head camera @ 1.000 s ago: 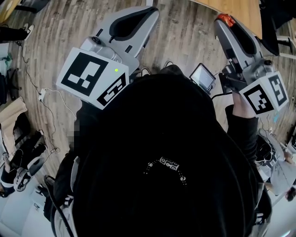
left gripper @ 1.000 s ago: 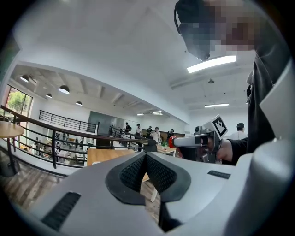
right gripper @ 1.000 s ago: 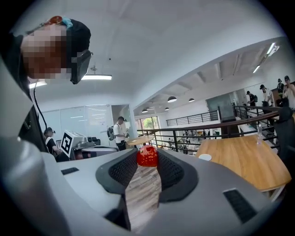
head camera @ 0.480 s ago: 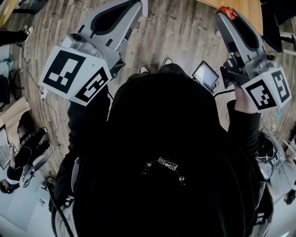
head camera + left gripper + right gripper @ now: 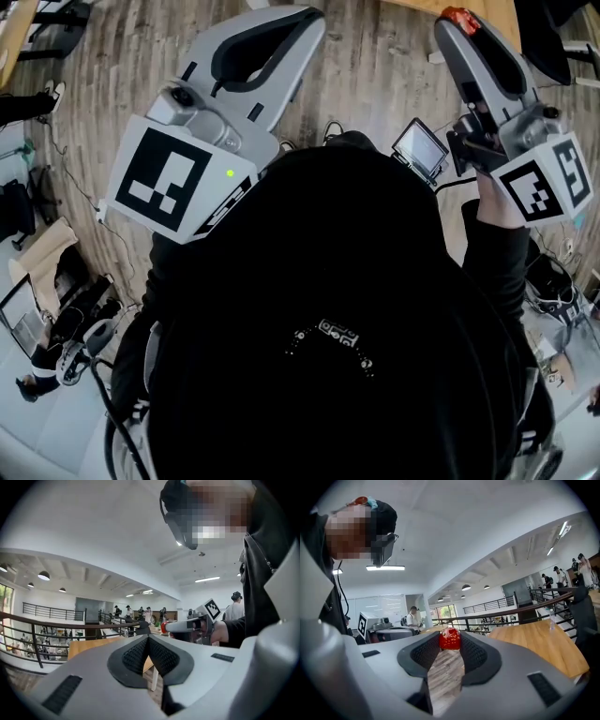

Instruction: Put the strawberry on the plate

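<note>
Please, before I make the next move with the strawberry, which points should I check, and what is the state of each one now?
1. Strawberry clamped by the right gripper: ok, both pads press on it.
2. Grip depth: not ok, it sits only at the very tips.
3. Left gripper empty, jaws together: ok.
4. Plate located: cannot tell, no view shows it.
5. Wooden table in sight: ok, ahead in the right gripper view.
</note>
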Action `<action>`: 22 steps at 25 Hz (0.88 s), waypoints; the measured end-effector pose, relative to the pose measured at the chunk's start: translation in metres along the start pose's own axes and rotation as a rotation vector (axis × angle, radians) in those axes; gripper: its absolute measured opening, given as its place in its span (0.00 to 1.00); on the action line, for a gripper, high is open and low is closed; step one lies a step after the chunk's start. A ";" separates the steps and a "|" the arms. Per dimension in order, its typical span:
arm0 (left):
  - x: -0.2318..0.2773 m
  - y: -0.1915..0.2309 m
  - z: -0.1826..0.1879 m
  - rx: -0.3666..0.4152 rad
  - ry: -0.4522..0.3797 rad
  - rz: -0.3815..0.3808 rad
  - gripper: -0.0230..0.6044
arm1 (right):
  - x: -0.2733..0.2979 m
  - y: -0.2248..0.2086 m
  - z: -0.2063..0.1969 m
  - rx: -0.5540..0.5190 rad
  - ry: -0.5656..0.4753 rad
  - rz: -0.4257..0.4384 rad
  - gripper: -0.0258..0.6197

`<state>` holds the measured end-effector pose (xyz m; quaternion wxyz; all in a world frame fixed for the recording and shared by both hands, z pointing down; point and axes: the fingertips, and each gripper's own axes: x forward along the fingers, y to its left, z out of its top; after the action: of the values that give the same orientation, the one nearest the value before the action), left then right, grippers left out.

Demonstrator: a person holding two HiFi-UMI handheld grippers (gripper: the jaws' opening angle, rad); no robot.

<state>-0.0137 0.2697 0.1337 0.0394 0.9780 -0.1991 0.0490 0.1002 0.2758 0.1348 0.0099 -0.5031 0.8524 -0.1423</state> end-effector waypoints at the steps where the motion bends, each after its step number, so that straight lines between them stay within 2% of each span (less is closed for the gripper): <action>1: 0.008 -0.008 0.000 -0.006 0.008 -0.018 0.03 | -0.005 -0.004 0.003 -0.005 -0.002 0.001 0.26; 4: 0.029 -0.022 -0.003 -0.038 0.044 -0.030 0.03 | -0.026 -0.020 0.006 -0.005 -0.013 0.003 0.26; 8: 0.049 -0.030 0.001 -0.048 0.066 -0.006 0.03 | -0.046 -0.046 0.005 0.024 -0.027 -0.003 0.26; 19: 0.064 -0.036 -0.003 -0.082 0.102 0.025 0.03 | -0.056 -0.071 0.002 0.063 -0.038 0.049 0.26; 22: 0.060 -0.033 0.008 -0.080 0.086 -0.015 0.03 | -0.052 -0.069 0.015 0.034 -0.052 0.046 0.26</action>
<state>0.0544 0.2762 0.1310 0.0871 0.9741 -0.1916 0.0827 0.1871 0.2858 0.1314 0.0438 -0.4865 0.8607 -0.1432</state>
